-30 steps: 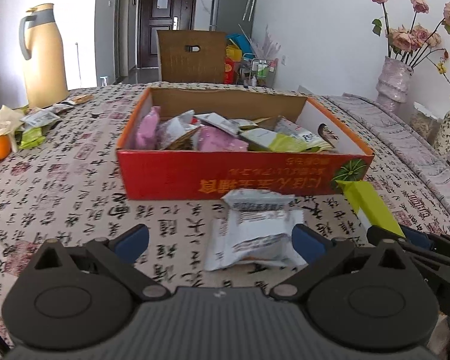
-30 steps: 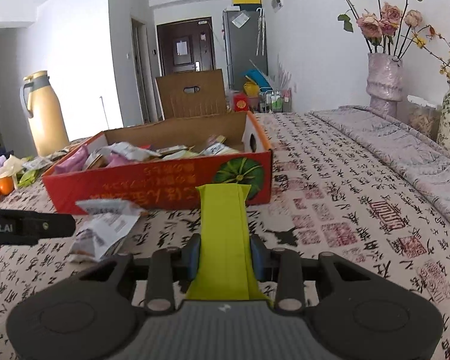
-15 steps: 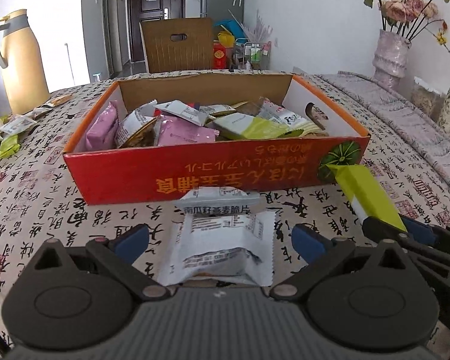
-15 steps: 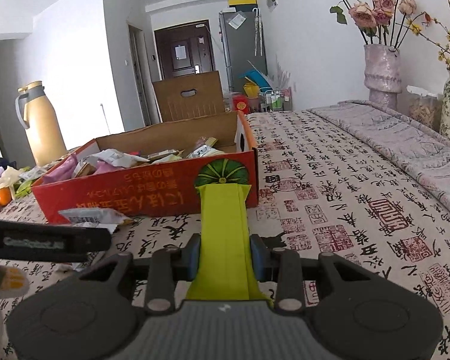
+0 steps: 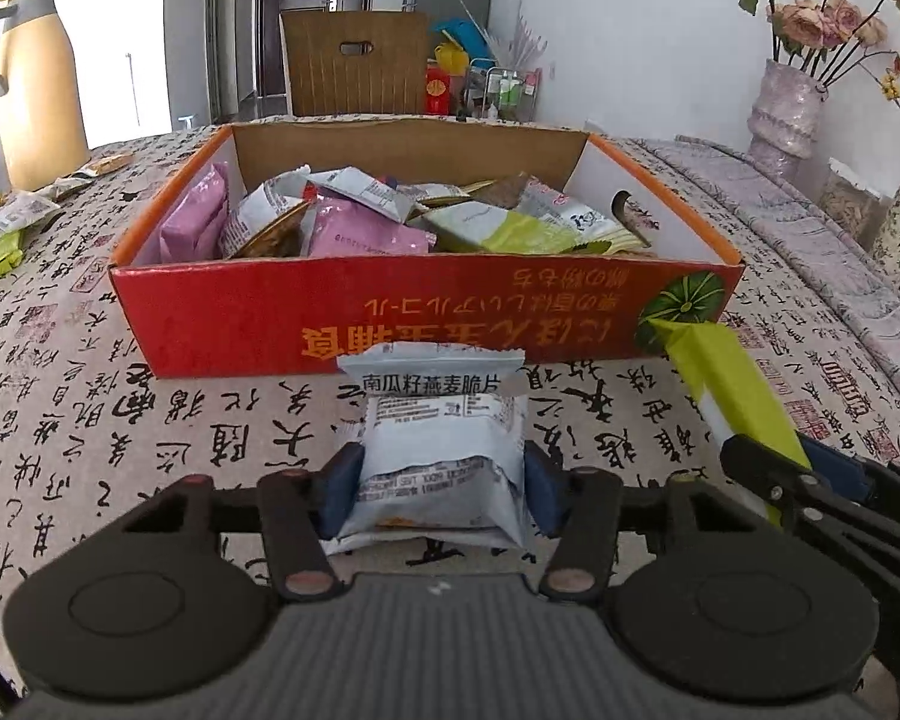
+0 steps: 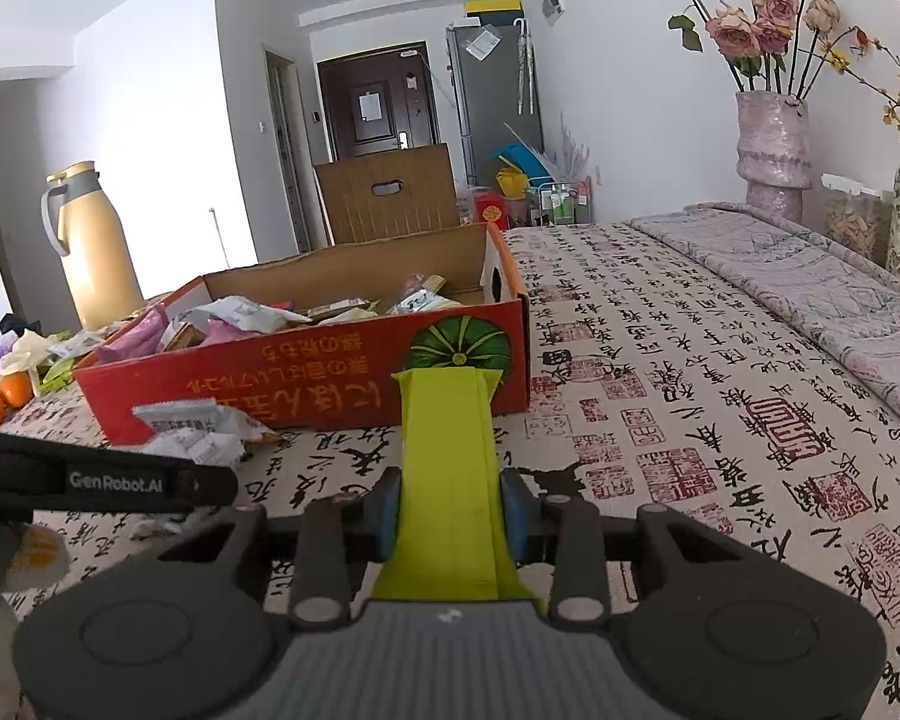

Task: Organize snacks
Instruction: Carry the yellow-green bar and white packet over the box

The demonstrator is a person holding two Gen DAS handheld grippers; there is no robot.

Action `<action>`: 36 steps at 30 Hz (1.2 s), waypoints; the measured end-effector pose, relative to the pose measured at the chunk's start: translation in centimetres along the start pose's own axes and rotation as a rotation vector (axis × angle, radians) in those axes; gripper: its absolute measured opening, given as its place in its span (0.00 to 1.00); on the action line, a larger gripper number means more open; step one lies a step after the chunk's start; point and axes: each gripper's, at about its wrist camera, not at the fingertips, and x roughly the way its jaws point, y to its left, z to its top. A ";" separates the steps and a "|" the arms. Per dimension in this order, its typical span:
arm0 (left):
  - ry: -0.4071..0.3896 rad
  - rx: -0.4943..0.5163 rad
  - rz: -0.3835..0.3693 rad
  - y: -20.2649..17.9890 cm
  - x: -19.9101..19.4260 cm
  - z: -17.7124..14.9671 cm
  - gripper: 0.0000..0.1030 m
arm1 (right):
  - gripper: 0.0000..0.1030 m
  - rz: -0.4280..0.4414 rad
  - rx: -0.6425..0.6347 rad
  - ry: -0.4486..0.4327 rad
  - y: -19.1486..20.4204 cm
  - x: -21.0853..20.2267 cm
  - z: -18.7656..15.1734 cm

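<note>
The left tool [image 5: 438,483] is closing, blue pads against a white snack packet [image 5: 441,432] lying on the table [image 5: 90,420] before the red box [image 5: 390,318]. The right tool [image 6: 450,510] pinches a yellow-green packet [image 6: 450,450] near the box's corner.

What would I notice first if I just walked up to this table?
Probably the big red box in the middle of the table, full of snack packets. Right in front of it, the left claw is closing on a white packet, and the right claw grips a yellow-green packet.
</note>
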 end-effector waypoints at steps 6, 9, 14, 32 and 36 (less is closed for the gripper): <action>-0.013 0.001 -0.011 0.2 -0.8 -0.2 0.52 | 0.32 0.000 -0.003 -0.001 0.3 -0.2 -0.1; -0.030 0.002 -0.017 0.4 -1.5 -0.2 0.52 | 0.32 0.000 -0.004 -0.003 0.4 -0.4 -0.1; -0.062 0.007 -0.022 0.5 -2.7 0.1 0.52 | 0.32 -0.001 -0.007 -0.014 0.5 -0.9 -0.1; -0.176 0.036 -0.022 0.6 -5.8 2.3 0.52 | 0.32 0.003 -0.040 -0.088 1.3 -2.1 1.8; -0.201 0.036 -0.013 0.8 -5.9 3.4 0.52 | 0.32 0.006 -0.055 -0.118 1.8 -2.0 2.9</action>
